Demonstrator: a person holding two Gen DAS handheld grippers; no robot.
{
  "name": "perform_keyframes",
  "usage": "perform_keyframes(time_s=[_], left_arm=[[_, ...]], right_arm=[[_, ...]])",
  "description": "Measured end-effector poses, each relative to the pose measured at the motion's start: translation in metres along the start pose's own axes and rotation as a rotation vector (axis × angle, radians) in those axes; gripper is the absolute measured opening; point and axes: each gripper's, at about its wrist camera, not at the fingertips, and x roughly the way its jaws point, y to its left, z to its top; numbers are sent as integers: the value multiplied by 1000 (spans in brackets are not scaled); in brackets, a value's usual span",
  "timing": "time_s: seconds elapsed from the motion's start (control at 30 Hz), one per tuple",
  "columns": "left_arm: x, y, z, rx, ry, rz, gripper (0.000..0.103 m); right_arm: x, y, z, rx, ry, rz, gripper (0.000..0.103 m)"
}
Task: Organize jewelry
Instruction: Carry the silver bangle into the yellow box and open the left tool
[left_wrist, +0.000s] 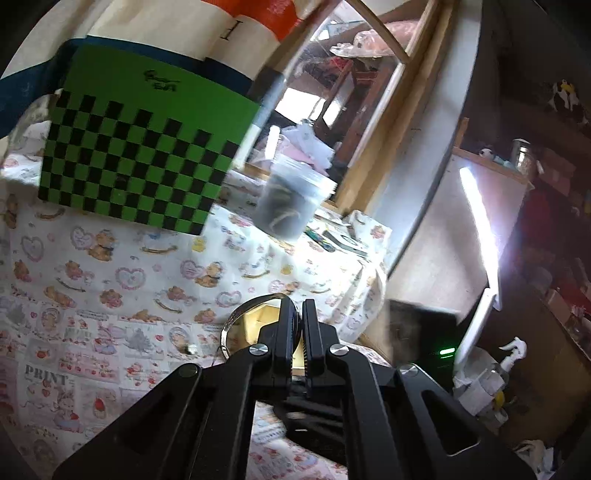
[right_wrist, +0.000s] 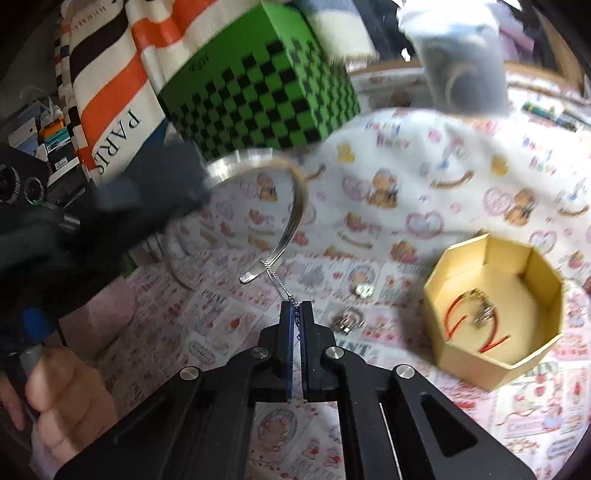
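The left hand-held gripper (left_wrist: 295, 314) pinches the silver bangle (right_wrist: 291, 192) and holds it lifted above the bench (right_wrist: 424, 177), apparently so the right hand-held gripper (right_wrist: 295, 308), pressed together on its thin chain (right_wrist: 275, 278), can free it, the yellow box (right_wrist: 495, 369) lying just to its right.

The green-and-black checkered box (right_wrist: 258, 85) stands at the back of the tabletop with its bear-print cloth (right_wrist: 424, 192). The yellow octagonal cardboard box (right_wrist: 495, 306) sits to the right, a red cord bracelet (right_wrist: 476, 321) inside it. Two small metal earrings (right_wrist: 351, 321) lie left of that box. A clear plastic cup (left_wrist: 291, 203) stands right of the checkered box.
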Motion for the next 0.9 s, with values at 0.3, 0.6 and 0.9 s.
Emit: perform_keyframes(time_s=[0.3,0.6,0.9], left_arm=[[6,20,-2,-62,-11,76,3],[21,-14,5,31,11,121,4],[105,-50,17,76,223,87,4]], right_arm=[[-43,3,16,-7,-92,78,3],[-78,-26,33,63,-213,-119,3],[-98,-87,36,268,-262,-235,4]])
